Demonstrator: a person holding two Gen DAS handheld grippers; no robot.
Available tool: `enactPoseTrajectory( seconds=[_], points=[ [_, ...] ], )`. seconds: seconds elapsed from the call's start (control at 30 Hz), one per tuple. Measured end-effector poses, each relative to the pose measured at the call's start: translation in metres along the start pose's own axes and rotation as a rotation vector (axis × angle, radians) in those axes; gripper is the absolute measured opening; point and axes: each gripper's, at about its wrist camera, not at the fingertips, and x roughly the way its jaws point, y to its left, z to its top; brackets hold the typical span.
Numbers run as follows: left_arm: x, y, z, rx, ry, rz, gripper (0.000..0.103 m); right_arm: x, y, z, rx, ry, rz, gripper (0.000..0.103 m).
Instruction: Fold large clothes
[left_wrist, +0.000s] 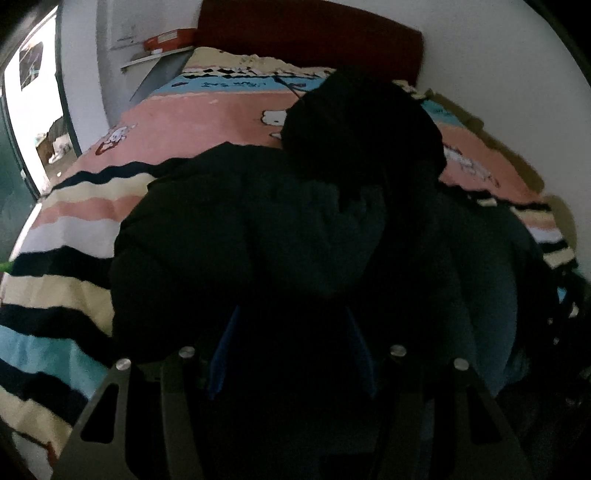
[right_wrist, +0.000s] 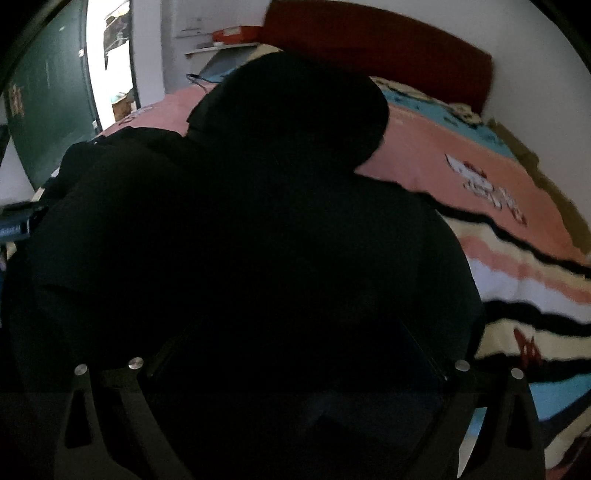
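A large black padded jacket (left_wrist: 240, 229) with a hood (left_wrist: 362, 122) lies on the bed; it also fills the right wrist view (right_wrist: 240, 240), hood (right_wrist: 295, 110) toward the headboard. My left gripper (left_wrist: 291, 325) is low over the jacket's near edge, its blue-edged fingers (left_wrist: 221, 354) apart with dark cloth between them; whether it grips the cloth is unclear. My right gripper (right_wrist: 295, 350) is pressed close over the jacket, its fingers spread wide and lost in the dark cloth.
The bed has a striped pink, cream, blue and black blanket (left_wrist: 192, 118) with cartoon cats. A red headboard (left_wrist: 306, 33) stands at the far end by a white wall. A shelf with an orange box (left_wrist: 168, 38) and a doorway (left_wrist: 33, 103) are at the left.
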Motion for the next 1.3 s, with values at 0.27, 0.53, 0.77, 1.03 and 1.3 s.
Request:
enactPoseTrajectory(
  seconds=[0.27,0.53,0.77,1.03,1.3],
  points=[
    [-0.035,-0.002,0.027,0.033,-0.071,-0.019,0.054,-0.039,0.009,0.025,-0.057,-0.062,-0.012,0.098],
    [0.008,-0.01,0.04,-0.006,-0.048,-0.039,0.055,-0.02,0.04,0.053,-0.083,-0.081,0.032,0.098],
    [0.03,-0.008,0.008,-0.008,-0.102,0.006,0.064,0.024,0.038,0.024,-0.061,-0.029,0.109,0.101],
    [0.021,-0.016,-0.002,0.015,-0.087,0.059,0.065,0.025,0.039,0.019,-0.077,0.028,0.109,0.102],
    [-0.028,0.001,0.024,0.054,-0.048,-0.025,0.065,-0.017,0.015,0.018,-0.082,0.071,0.114,0.102]
  ],
)
